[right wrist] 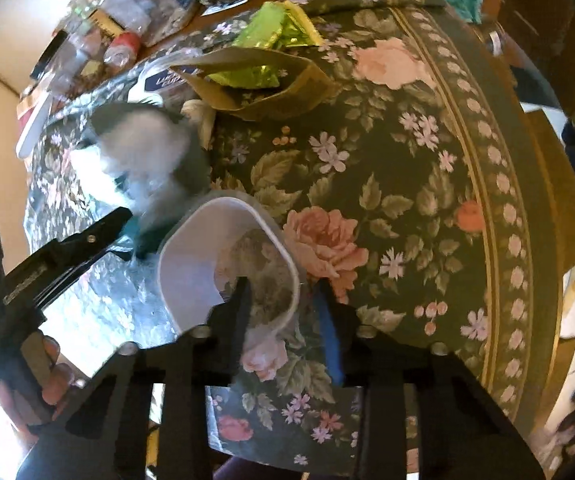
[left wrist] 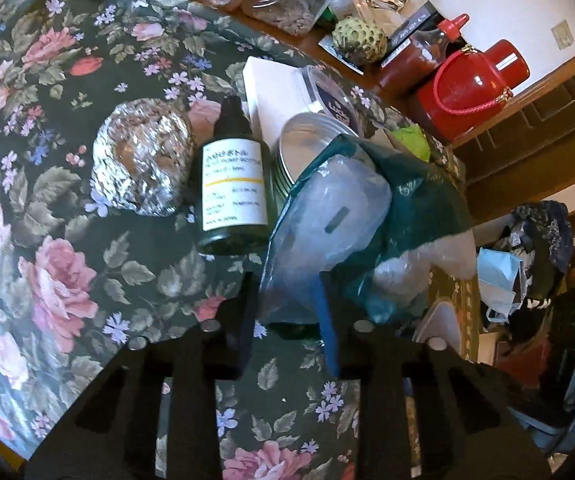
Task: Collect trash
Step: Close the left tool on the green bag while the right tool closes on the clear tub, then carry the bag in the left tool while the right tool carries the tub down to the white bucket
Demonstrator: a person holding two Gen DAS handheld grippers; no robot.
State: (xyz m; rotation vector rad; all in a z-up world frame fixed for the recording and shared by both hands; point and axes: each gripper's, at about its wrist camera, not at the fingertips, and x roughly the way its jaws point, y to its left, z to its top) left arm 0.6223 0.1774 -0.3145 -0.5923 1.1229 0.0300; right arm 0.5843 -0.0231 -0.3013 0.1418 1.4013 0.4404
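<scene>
Left claw (left wrist: 287, 300) nearly closed, pinching a crumpled teal-and-clear plastic bag (left wrist: 339, 216) on the floral desk (left wrist: 47, 208), right claw (right wrist: 283, 300) clamped on the rim of a clear cup (right wrist: 215, 264) lying on its side, mouth toward the camera.

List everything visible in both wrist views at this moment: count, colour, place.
Tablecloth: one, dark floral, covers table.
Foil wad: one, silver, left of bottle.
Bottle: one, dark green, white label, lying mid-table.
Tin: one, silver, behind bag.
Bag: one, teal and clear plastic, between left jaws.
Cup: one, clear plastic, rim between right jaws.
Paper bag: one, brown, holding green wrapper.
Flask: one, red, far edge.
Left gripper: black, shut on bag.
Right gripper: black, shut on cup.
</scene>
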